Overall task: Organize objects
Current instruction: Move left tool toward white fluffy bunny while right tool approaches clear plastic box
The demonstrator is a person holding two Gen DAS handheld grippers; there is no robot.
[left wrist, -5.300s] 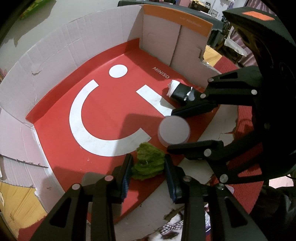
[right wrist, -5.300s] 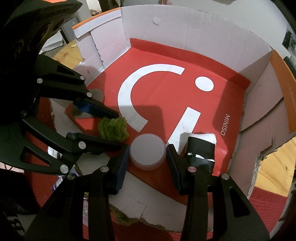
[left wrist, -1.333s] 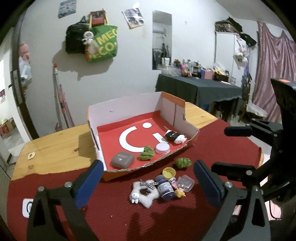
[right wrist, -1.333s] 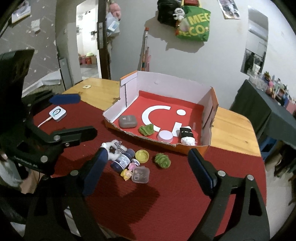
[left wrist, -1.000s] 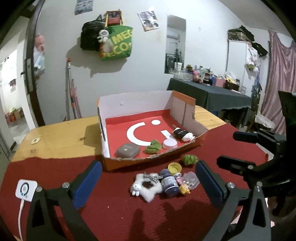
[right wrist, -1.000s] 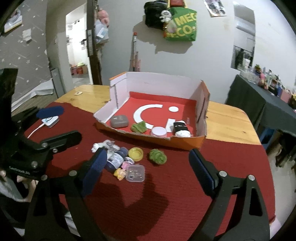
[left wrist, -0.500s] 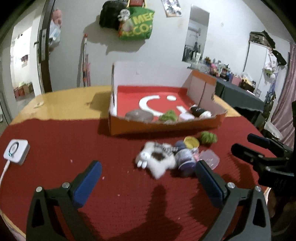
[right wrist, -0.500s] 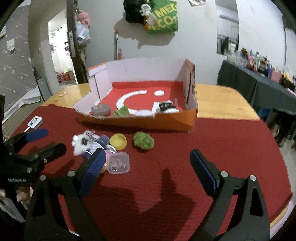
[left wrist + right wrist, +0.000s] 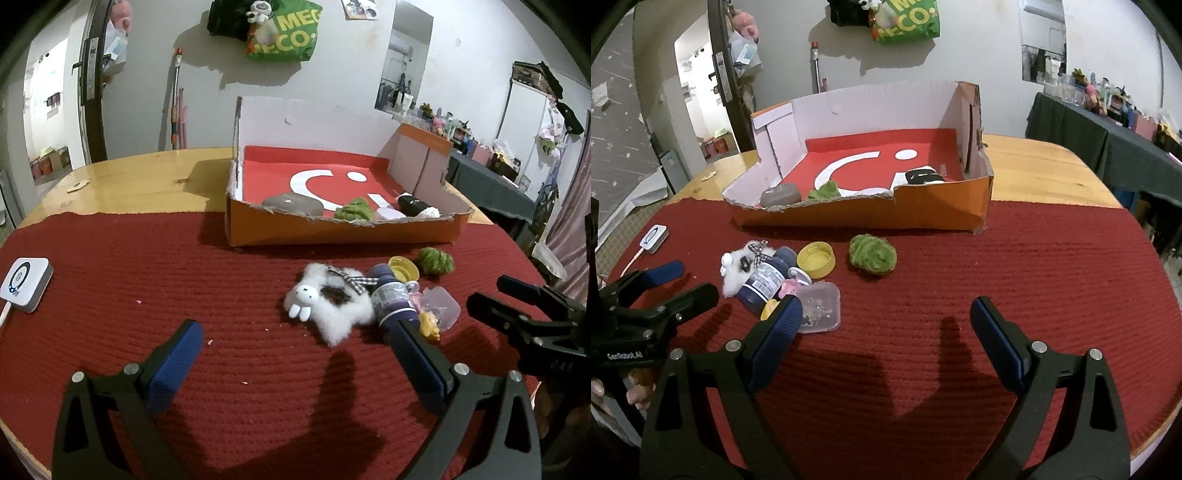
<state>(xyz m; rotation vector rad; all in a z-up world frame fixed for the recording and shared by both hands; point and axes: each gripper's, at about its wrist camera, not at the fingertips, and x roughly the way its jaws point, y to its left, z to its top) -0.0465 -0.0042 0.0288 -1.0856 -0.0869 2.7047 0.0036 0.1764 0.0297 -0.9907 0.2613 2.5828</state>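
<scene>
A small heap of loose things lies on the red mat (image 9: 184,280) in front of the cardboard box (image 9: 923,210): a fluffy white bunny toy (image 9: 325,302), a dark blue bottle (image 9: 766,282) lying against it, a yellow cap (image 9: 816,258), a clear plastic case (image 9: 818,308), and a green yarn ball (image 9: 873,254) a little apart to the right. Inside the box sit a grey case (image 9: 293,204), a green tuft (image 9: 352,210), a white round lid (image 9: 391,214) and a black-and-white roll (image 9: 415,205). The left claw (image 9: 295,363) and the right claw (image 9: 886,328) both hover above the mat, jaws spread wide, holding nothing. A white puck device (image 9: 24,290) rests at the mat's left edge on the wooden surface (image 9: 140,184).
</scene>
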